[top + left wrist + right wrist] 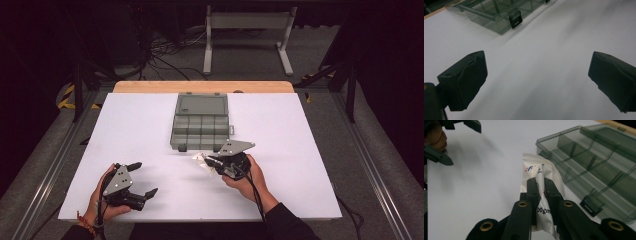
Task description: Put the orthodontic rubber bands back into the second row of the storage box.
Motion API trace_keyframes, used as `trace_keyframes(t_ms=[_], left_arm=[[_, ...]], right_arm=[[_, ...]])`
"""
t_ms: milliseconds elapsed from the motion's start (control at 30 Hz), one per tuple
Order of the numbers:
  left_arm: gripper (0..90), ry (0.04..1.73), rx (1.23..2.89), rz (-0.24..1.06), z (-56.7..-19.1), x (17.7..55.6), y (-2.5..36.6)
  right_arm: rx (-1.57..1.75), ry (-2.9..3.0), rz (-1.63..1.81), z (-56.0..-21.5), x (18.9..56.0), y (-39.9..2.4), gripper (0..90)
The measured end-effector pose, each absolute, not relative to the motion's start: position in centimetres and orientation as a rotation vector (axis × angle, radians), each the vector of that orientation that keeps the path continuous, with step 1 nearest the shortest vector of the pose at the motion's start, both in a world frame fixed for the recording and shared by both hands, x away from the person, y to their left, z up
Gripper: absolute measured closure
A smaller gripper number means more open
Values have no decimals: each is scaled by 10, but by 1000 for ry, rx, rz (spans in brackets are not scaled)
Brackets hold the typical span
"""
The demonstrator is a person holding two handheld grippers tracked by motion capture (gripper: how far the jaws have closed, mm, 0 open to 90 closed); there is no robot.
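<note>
The right claw (540,185) is clamped on a small white crinkled plastic sachet (541,170), held just before the open grey-green plastic compartment box (599,165). The left claw (142,184), well left of the box, stands wide open, holding nothing.

Left gripper (145,179): black body, two black blocky jaws, grey three-cornered plate on top with small screws. Right gripper (540,182): same black build, grey plate, brass-ringed holes on linkage arms, black cable trailing along forearm. Dark sleeves on both arms. Red-orange beaded bracelet (86,223) on left wrist.
</note>
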State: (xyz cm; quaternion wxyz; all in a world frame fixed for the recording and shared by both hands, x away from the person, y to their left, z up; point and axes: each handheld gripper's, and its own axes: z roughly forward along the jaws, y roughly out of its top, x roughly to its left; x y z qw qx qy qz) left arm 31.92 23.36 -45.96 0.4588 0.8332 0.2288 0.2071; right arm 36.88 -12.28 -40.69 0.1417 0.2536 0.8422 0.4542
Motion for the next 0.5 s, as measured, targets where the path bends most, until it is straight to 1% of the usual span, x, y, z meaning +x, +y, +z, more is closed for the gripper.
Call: trace_keyframes(t_ms=[233, 500], left_arm=[[26, 561, 2054, 506, -460, 319, 233], [26, 572, 2052, 519, -459, 319, 233]], right_arm=[[748, 2374, 1333, -387, 385, -139, 857], [760, 2363, 1353, -370, 417, -153, 855]])
